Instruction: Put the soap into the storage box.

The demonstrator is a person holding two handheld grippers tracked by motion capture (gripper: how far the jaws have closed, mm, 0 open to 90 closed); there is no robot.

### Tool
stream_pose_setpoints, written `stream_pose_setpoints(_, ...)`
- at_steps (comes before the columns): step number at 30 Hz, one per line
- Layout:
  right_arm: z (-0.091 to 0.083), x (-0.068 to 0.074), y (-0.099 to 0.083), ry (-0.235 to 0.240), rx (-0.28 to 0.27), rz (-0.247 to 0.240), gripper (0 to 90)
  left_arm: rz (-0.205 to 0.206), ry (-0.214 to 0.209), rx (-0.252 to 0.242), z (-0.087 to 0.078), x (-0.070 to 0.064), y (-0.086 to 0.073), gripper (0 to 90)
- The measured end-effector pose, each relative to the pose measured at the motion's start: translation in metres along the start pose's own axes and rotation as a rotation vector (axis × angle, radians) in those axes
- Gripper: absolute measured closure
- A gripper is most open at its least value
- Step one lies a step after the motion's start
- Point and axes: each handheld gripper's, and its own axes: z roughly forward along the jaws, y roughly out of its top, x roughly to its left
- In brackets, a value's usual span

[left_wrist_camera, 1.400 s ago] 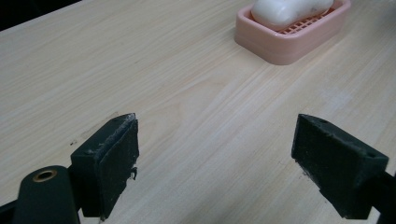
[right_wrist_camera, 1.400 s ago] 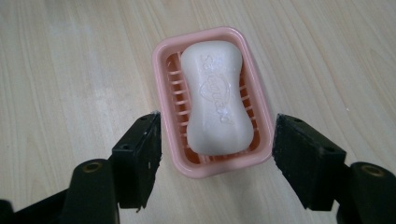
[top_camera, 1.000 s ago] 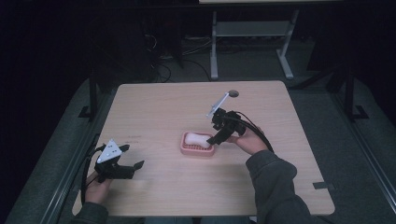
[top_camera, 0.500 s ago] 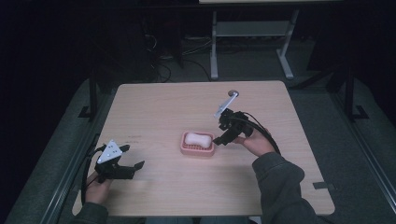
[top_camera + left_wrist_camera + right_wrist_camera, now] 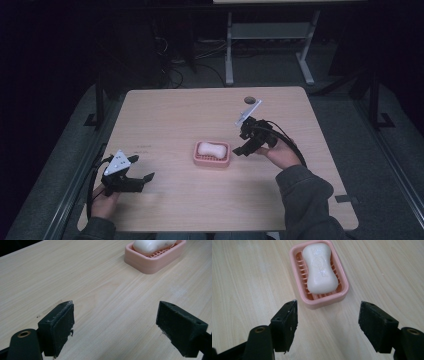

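A white bar of soap [image 5: 210, 148] [image 5: 319, 267] [image 5: 151, 245] lies in a pink slatted soap dish [image 5: 212, 159] [image 5: 297, 255] [image 5: 150, 262] near the middle of the wooden table [image 5: 200, 110]. My right gripper [image 5: 243, 149] [image 5: 328, 325] hovers just right of the dish, open, its jaws spread wide with nothing between them. My left gripper [image 5: 142, 178] [image 5: 115, 327] rests low near the table's front left, open and empty, pointing toward the dish.
A small dark round spot [image 5: 249, 100] marks the table's far side. Metal desk legs [image 5: 230, 55] and cables stand on the dark floor beyond the table. A dark tab [image 5: 346, 198] sits at the table's front right edge.
My right gripper has drawn back from over the dish toward the right, leaving the soap in the dish. The left gripper has stayed put.
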Motion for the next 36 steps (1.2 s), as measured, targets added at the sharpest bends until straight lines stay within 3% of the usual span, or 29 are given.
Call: stream_pose_setpoints(36, -0.010, 0.001, -0.065, 0.007, -0.013, 0.108, 30.9, 0.006, -0.008, 0.008, 0.002, -0.002, 0.000, 14.4)
